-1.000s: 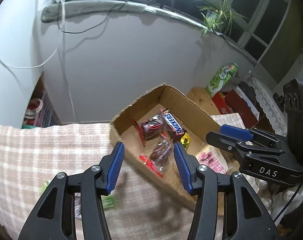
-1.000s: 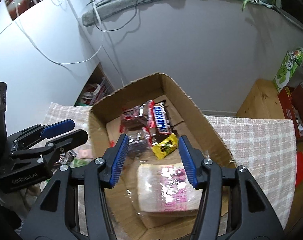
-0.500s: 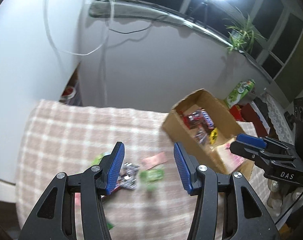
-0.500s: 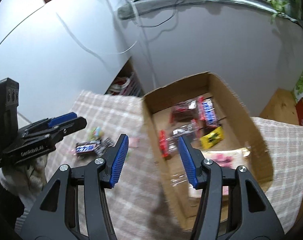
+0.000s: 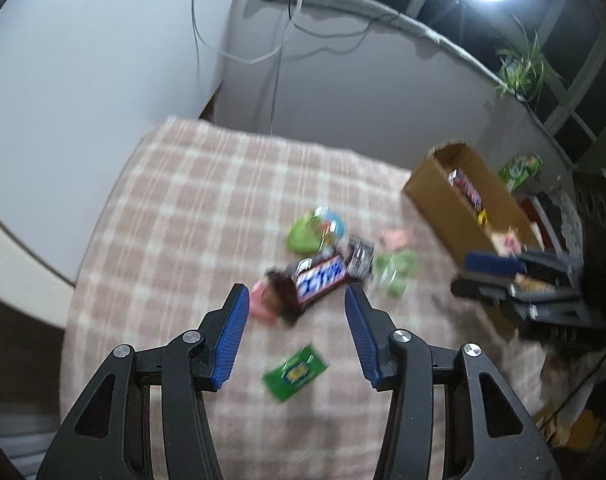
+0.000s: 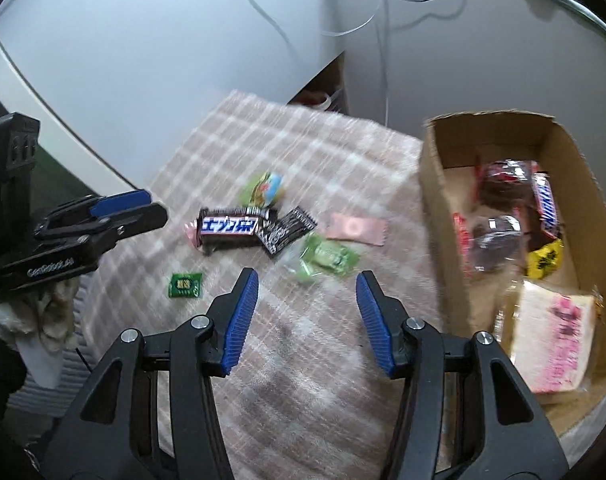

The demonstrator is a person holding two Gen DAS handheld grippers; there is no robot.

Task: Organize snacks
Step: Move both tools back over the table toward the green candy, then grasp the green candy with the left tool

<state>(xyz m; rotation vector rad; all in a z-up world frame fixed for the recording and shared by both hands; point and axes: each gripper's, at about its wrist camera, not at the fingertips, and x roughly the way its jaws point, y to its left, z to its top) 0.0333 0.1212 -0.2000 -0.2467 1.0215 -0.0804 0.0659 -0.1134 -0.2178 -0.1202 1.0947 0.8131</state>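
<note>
Your left gripper (image 5: 295, 312), jaws apart and empty, hangs just short of the Snickers bar (image 5: 317, 282), which lies on the checked cloth (image 5: 183, 200) with its long axis slanting across the gap, while your right gripper (image 6: 307, 300), empty, its jaws just narrowing, hangs nearer the green packet (image 6: 329, 258).

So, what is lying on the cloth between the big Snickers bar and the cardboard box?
In the right wrist view, a black-and-white wrapper, a pink packet and green sweets lie between the Snickers bar and the cardboard box.
</note>
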